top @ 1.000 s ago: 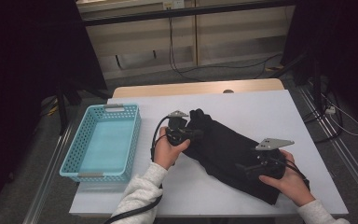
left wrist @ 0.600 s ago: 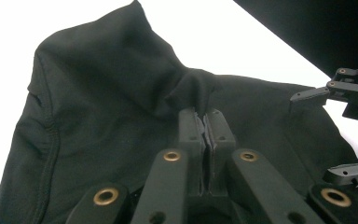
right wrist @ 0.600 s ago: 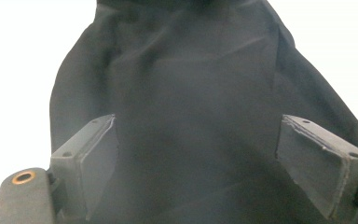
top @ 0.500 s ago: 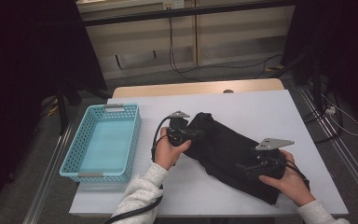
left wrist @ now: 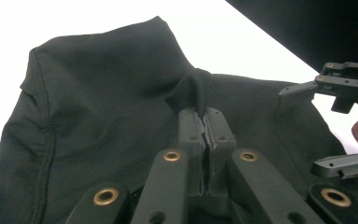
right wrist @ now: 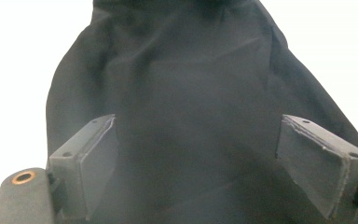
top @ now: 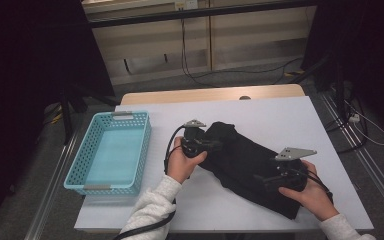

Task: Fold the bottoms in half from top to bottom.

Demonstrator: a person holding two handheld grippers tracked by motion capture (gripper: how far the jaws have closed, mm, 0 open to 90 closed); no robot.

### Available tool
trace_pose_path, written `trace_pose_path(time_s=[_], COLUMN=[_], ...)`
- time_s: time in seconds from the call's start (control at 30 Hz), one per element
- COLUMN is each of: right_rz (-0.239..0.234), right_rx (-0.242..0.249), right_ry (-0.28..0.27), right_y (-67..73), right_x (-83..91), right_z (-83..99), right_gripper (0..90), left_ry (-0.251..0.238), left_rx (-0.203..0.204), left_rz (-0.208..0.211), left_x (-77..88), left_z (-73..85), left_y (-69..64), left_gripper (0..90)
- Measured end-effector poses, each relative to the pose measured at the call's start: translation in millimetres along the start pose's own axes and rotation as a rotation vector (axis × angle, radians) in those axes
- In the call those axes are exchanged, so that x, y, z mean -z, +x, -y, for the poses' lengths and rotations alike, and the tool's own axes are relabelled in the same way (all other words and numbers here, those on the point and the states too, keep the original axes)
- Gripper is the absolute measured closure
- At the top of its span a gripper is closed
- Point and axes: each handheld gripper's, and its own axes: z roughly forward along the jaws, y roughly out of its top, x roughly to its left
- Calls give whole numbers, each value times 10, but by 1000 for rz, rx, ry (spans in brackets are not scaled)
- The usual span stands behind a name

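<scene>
Left gripper view: left tongs (left wrist: pixel 205 122) pinching a soft matte fold of black garment (left wrist: pixel 102 116); right tongs (right wrist: pixel 209 158) spread wide above it.

The right tongs (right wrist: pixel 198 163) are standing wide apart, their two grey pads (right wrist: pixel 100 158) flanking a black garment (right wrist: pixel 191 93) without pressing on it. The cloth is lying in soft folds on the white desk (right wrist: pixel 18 70), spreading between and beyond both jaws.

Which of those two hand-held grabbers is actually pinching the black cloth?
The left gripper: its jaws are shut on a fold of the black garment. The right gripper has its jaws spread wide over the fabric.
</scene>
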Motion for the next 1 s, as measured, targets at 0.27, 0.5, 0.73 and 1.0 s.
trace_pose_path(time_s=[0.27,0.5,0.73,1.0], right_rz=[1,4,4,7], right_rx=[1,-3,0,-2], right_ry=[-1,0,-2,-4], right_y=[-3,-5,-8,-7], right_x=[3,6,9,13], right_z=[1,2,0,0], right_gripper=[129,129,130,130], left_ry=[-3,2,5,17], left_rx=[-8,-6,-10,-30], left_rz=[14,33,40,70], left_x=[-8,-47,-76,-126], left_z=[-10,-5,-2,1], left_y=[-52,-90,-139,-248], left_gripper=[875,875,875,875])
